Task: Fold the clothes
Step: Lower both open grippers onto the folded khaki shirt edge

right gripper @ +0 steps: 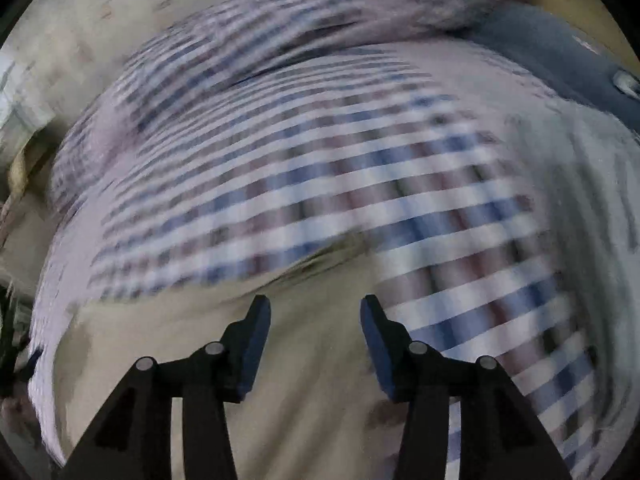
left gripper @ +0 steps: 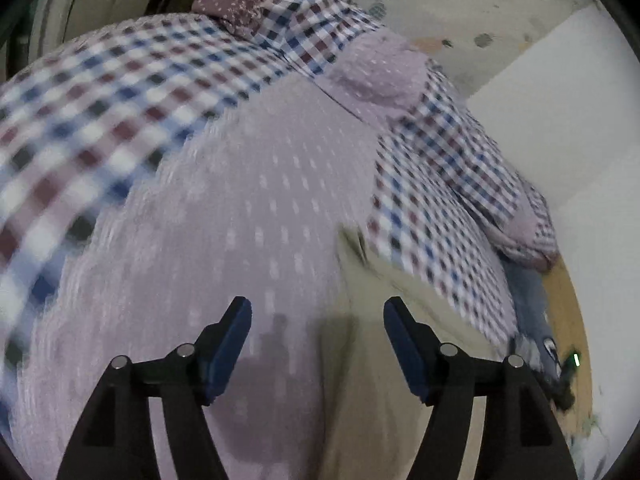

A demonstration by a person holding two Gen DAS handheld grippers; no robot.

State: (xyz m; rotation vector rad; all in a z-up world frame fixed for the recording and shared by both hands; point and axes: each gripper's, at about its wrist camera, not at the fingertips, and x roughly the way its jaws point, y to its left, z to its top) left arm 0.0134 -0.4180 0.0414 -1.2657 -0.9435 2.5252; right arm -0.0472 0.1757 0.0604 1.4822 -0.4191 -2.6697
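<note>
Checked cloth in blue, maroon and white — a shirt (left gripper: 120,92) turned partly inside out — spreads ahead of the left gripper (left gripper: 317,344), its pale pink lining under the left finger. Both fingers stand apart, nothing between them. From the right wrist, the right gripper (right gripper: 315,340) is also spread and empty — beige bed sheet (right gripper: 304,380) below, blurred shirt (right gripper: 320,184) just beyond the fingertips.

Checked shirt (left gripper: 120,92), pale lining up, spread flat, sleeves folded inward
</note>
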